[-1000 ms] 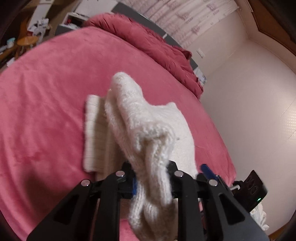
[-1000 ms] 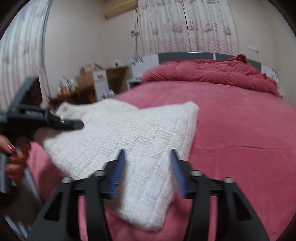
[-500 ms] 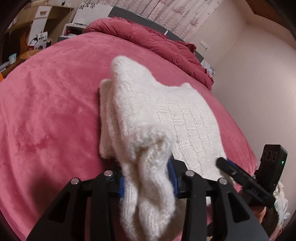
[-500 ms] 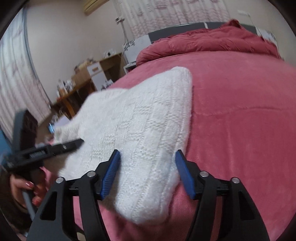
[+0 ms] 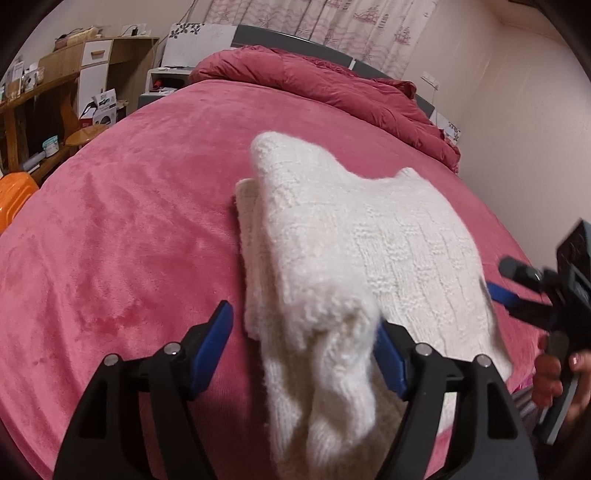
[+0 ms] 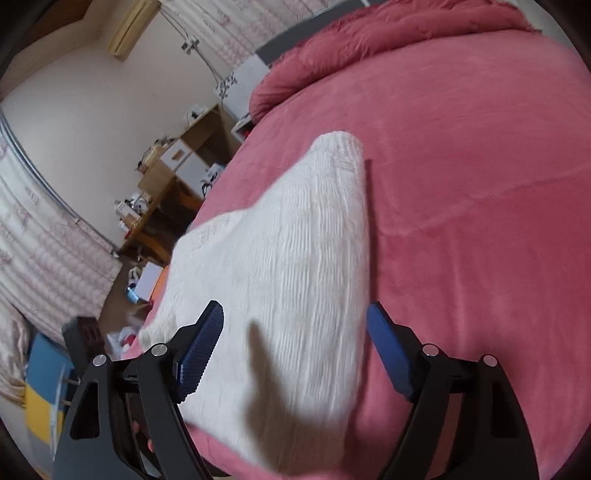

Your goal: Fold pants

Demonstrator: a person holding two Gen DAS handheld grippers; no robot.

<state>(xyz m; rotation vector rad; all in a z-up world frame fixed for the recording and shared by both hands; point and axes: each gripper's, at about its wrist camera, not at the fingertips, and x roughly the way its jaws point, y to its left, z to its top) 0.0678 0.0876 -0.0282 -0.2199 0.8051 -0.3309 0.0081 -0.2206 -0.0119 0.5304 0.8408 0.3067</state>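
Left wrist view — left gripper (image 5: 301, 336) fingers spread, knit pants (image 5: 354, 254) bunched between; right gripper (image 6: 295, 339) likewise

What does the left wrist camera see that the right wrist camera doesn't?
Only the left wrist view shows the bunched end of the white knitted pants lying between the open fingers of the left gripper, a layer of the pants folded over another, an orange box, and the right gripper from outside.

Only the right wrist view shows an air conditioner high on the wall and the open right gripper's shadow on the knit.

Both show the pants on the pink bedspread, the red duvet and a wooden desk.
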